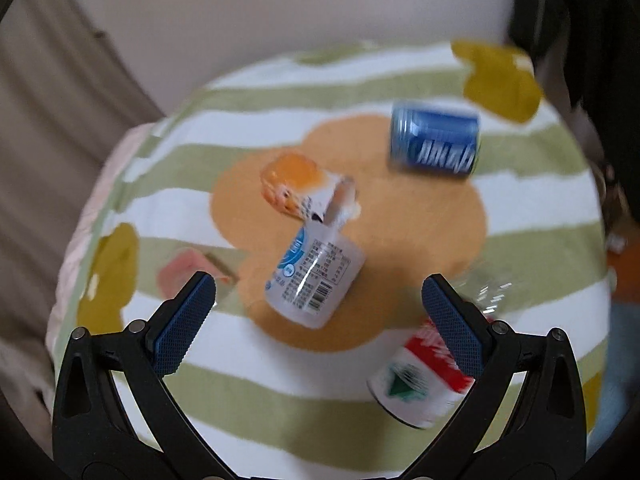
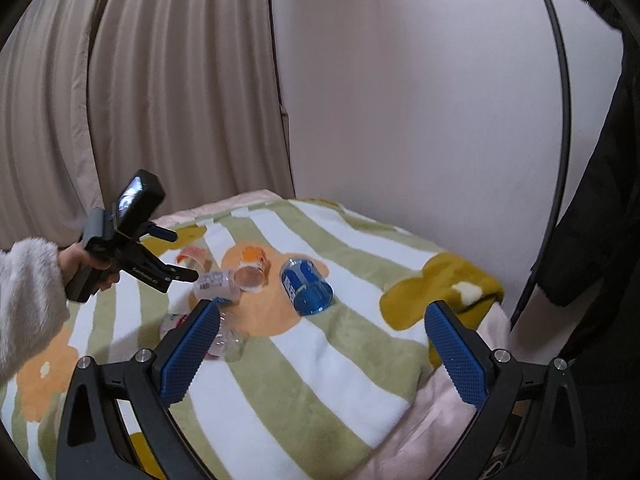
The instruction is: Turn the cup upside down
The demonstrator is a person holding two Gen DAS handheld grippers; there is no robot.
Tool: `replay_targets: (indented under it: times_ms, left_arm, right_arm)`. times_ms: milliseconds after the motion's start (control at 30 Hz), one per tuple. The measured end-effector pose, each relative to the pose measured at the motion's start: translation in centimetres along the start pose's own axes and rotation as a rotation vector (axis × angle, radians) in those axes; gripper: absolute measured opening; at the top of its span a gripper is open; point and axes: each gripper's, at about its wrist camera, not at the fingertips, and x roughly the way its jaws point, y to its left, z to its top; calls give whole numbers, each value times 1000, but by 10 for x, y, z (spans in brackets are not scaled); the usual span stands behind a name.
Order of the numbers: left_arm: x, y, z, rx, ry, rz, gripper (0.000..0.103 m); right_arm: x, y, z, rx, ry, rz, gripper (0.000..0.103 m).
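Lying on their sides on a striped flower-print blanket (image 1: 280,392) are several plastic cups: a white-labelled cup (image 1: 314,280) in the middle, an orange cup (image 1: 296,184) touching it beyond, a blue cup (image 1: 434,140) far right. Left tongs (image 1: 320,300) hover spread wide above the white-labelled cup, holding nothing. Right tongs (image 2: 320,340) gape empty nearby.

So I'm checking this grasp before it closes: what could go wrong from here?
The white-labelled cup lies on its side touching the orange cup; closing the open left gripper could knock both. The soft striped blanket may let a flipped cup tip. The red-and-white cup sits near the right finger.
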Motion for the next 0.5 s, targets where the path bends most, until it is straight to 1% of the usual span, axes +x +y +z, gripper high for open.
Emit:
replay_targets:
  times_ms: [33,133,200,233,300,400,433,467,500]
  left_arm:
    - [13,0,2,29,29,-14,103]
    - [43,-2,4,101,92,-43,97]
    - [57,-2,6,132,126,-61,96]
    - [63,-1,7,144,137,-58,94]
    - [74,3,9,149,164,-74,90]
    - [82,4,11,158,184,-95,81]
    - [86,4,11,160,197,-103,74]
    - [90,5,11,163,209,-102,69]
    - [93,3,11,172,221,-89,67]
  right_arm:
    - [8,-1,-3,5,6,-1,102]
    - [27,-5,-9,27,24,0,102]
    - [37,-7,-15,41,39,-1,102]
    - [42,-7,-18,40,48,-13,102]
    - [52,-7,-23,31,66,-26,102]
    - [62,-8,-31,32,87,-23,102]
    - [65,-8,-33,32,89,-22,102]
    - [67,-9,-34,33,92,-21,102]
    - [68,-9,-35,32,94,-19,102]
